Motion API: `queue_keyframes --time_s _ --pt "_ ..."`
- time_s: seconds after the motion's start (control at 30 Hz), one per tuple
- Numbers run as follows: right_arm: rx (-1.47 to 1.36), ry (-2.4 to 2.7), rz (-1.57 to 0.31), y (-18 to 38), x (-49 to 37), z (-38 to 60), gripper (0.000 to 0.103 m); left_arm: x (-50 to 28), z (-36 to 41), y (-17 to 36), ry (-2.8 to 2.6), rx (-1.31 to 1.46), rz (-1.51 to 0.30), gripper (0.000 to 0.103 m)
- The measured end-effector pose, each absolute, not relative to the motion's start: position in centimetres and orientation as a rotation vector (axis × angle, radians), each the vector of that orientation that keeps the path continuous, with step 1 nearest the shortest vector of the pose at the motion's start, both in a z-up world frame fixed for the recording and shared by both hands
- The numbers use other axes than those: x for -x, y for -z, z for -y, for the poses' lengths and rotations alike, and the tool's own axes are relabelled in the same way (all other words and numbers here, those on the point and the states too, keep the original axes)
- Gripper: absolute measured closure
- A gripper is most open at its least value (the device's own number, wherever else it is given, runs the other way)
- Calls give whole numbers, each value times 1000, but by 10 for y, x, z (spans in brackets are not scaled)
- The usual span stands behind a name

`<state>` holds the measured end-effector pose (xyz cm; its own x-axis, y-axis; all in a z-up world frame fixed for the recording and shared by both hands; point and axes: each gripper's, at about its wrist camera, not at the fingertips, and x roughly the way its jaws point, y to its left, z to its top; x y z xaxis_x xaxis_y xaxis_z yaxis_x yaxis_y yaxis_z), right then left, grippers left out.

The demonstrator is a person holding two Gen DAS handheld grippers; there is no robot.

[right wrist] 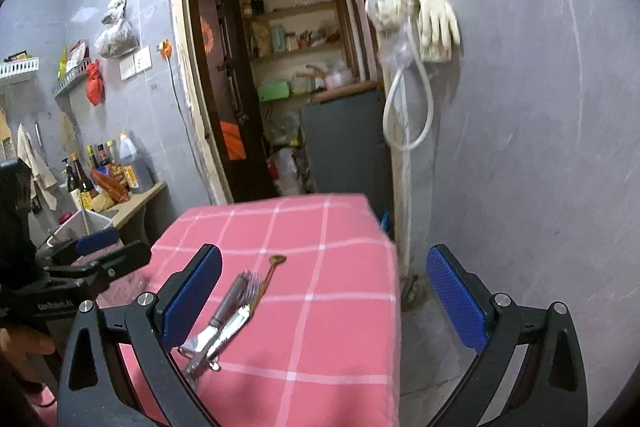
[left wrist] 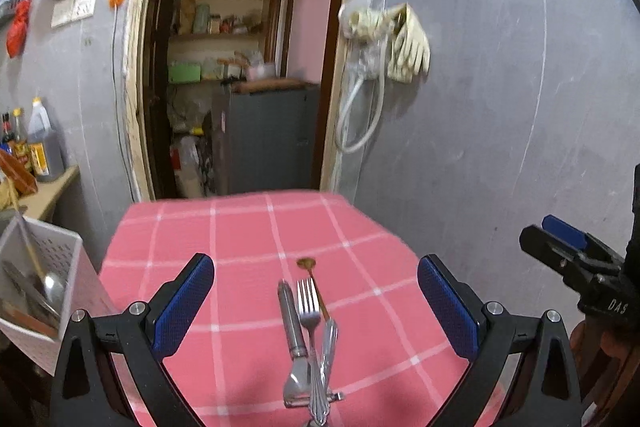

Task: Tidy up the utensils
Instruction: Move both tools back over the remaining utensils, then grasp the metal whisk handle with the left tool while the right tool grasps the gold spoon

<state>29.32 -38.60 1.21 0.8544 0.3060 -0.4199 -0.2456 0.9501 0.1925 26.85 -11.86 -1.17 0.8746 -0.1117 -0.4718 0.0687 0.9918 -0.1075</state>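
Note:
A metal peeler, a steel fork and a thin gold spoon lie bunched together on a pink checked tablecloth. My left gripper hovers open and empty above them. In the right wrist view the same peeler, fork and spoon lie by the left finger of my open, empty right gripper, which sits over the tablecloth's right edge. A white perforated utensil holder with a ladle inside stands left of the table.
A grey wall rises behind the table, with gloves and a hose hung on it. An open doorway shows pantry shelves. A counter with sauce bottles stands at the left. The right gripper shows at the left view's right edge.

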Motion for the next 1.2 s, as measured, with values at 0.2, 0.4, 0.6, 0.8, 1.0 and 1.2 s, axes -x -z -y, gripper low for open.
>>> queue_keyframes --time_s 0.2,0.4,0.6,0.8,1.0,1.2 --pt "-203 -369 -569 36 -333 390 3 -293 114 50 77 134 -601 1" --pt "-224 -446 -627 72 -364 378 10 -316 99 78 58 194 -671 1" --pt "-232 -538 -688 100 -393 355 29 -334 85 106 44 258 -723 13" --pt "-217 -632 -754 118 -414 326 47 -347 76 129 61 322 -789 32" --pt "-190 -702 -839 129 -443 299 66 -361 75 142 116 367 -862 59" --pt "-140 -757 -925 138 -468 265 75 -375 79 148 155 370 -942 76"
